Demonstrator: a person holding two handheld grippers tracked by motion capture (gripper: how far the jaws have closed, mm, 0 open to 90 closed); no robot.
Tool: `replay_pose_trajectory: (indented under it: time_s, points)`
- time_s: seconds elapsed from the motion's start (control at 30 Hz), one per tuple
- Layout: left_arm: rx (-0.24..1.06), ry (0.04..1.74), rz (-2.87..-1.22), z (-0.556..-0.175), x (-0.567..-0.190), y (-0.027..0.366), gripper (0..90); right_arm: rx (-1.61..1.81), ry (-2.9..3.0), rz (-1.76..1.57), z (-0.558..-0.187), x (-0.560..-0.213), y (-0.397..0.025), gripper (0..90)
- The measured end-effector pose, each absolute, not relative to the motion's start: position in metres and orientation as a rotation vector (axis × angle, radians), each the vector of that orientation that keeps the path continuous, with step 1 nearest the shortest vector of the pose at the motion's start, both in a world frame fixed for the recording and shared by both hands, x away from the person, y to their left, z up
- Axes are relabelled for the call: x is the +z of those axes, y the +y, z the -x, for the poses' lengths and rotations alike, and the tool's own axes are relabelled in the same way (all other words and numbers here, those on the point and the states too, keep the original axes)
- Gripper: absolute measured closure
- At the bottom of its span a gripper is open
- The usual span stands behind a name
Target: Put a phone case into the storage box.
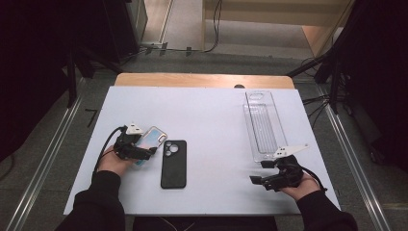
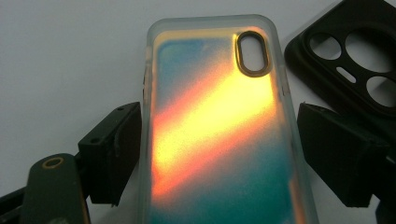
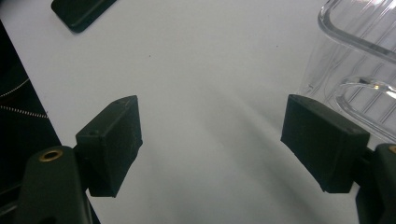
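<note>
A white table (image 1: 211,110) with a wooden far edge stood on a grey floor, with dark equipment and trailing cables around it. The person sat at the near side, both dark sleeves coming in from the bottom of the high view.

At the left, the left gripper (image 1: 144,150) lay low over the near-left part of the table, held in the person's left hand (image 1: 114,162). Its jaws stood on either side of an iridescent phone case (image 1: 150,142), which lay flat on the white surface. In the left gripper view the case (image 2: 217,135) ran up between the two black jaws, glowing orange across teal, its oval camera opening at the far end. The left jaw touched or nearly touched the case's edge; the right jaw sat just beside the other edge, so the claw looked closed about the case, though a firm grip could not be confirmed.

Just to the right of it lay a black phone case (image 1: 173,163), flat, with its camera holes toward the far end, very close to the iridescent one.

Further right, a clear plastic tray (image 1: 263,122) stretched lengthwise along the right side of the table.

Nearest the right edge, the right gripper (image 1: 257,180) hovered just off the tray's near end, its jaws spread wide with only bare table between them.
</note>
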State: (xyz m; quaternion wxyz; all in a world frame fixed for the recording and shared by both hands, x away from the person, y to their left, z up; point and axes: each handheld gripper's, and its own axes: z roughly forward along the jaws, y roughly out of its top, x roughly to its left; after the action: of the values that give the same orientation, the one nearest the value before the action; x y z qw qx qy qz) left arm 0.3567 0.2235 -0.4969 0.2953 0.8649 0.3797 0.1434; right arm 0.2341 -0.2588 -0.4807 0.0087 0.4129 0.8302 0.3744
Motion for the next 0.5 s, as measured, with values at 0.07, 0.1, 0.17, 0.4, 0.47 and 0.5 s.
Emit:
replay_pose_trajectory:
  time_s: [0.07, 0.1, 0.17, 0.4, 0.47, 0.5]
  points:
    - [0.379, 1.008, -2.300, -0.357, -0.497, 0.224, 16.7, 1.172, 2.593, -1.291, -0.234, -0.481, -0.259, 18.6]
    - [0.373, 1.004, -2.300, -0.357, -0.496, 0.224, 16.7, 1.171, 2.594, -1.293, -0.234, -0.480, -0.259, 18.6]
    - [0.363, 1.012, -2.295, -0.357, -0.496, 0.225, 16.8, 1.171, 2.594, -1.294, -0.234, -0.480, -0.259, 18.6]
    - [0.322, 1.049, -2.244, -0.357, -0.484, 0.231, 16.8, 1.174, 2.594, -1.292, -0.234, -0.480, -0.258, 18.6]
    - [0.314, 1.056, -2.220, -0.356, -0.480, 0.232, 16.8, 1.174, 2.594, -1.291, -0.234, -0.480, -0.258, 18.6]
    - [0.313, 1.056, -2.210, -0.356, -0.478, 0.232, 16.8, 1.174, 2.594, -1.291, -0.234, -0.480, -0.258, 18.6]
